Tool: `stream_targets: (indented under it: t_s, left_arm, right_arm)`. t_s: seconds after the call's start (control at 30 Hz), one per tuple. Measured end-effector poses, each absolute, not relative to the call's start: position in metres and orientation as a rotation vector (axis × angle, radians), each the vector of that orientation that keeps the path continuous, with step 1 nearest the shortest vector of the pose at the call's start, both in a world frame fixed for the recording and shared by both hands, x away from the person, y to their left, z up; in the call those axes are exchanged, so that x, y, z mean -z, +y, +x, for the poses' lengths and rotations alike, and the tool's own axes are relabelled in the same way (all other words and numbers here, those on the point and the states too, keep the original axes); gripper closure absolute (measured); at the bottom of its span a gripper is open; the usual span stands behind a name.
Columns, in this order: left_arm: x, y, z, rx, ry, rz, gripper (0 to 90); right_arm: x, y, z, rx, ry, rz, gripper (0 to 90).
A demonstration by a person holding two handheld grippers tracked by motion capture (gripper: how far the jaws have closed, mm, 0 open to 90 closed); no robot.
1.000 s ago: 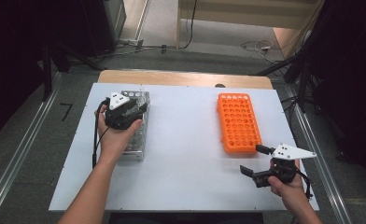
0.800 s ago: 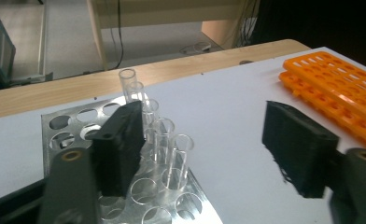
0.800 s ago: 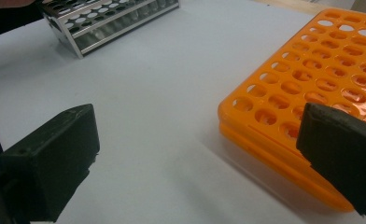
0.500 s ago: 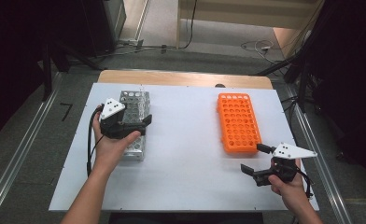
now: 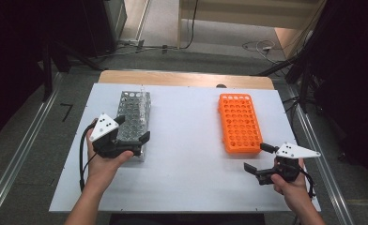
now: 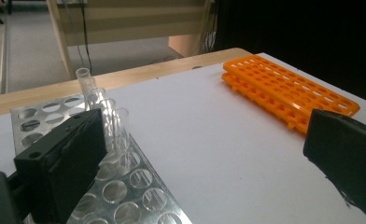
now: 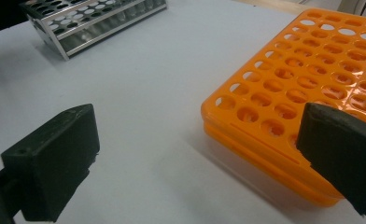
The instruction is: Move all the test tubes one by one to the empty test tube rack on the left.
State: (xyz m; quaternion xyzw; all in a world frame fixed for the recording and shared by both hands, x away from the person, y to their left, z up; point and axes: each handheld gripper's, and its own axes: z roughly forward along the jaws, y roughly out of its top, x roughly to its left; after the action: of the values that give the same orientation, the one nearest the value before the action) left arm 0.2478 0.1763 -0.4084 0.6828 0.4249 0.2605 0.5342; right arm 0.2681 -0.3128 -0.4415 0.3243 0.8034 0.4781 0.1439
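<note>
Hiding the metal rack's [image 5: 134, 115] near end, left tool [image 5: 134, 130] gapes.

On the tabletop [image 5: 187, 154], a metal tube rack [image 5: 134, 112] lies at the left and a plastic tube rack [image 5: 239, 123] well apart at the right. Several test tubes [image 6: 99, 100] stand in a row along the metal rack's right edge.

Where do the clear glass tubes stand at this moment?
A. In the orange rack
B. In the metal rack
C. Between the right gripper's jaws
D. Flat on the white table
B: the clear tubes stand upright in holes of the metal rack.
</note>
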Motion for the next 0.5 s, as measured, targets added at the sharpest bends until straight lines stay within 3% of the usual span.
stream_targets:
  t_s: [0.5]
  left_arm:
    - [0.434, 0.186, 0.208, -0.595, 0.984, 1.664, 0.0]
  right_arm:
    - [0.445, -0.316, 0.271, -1.347, 2.286, 0.944, 0.0]
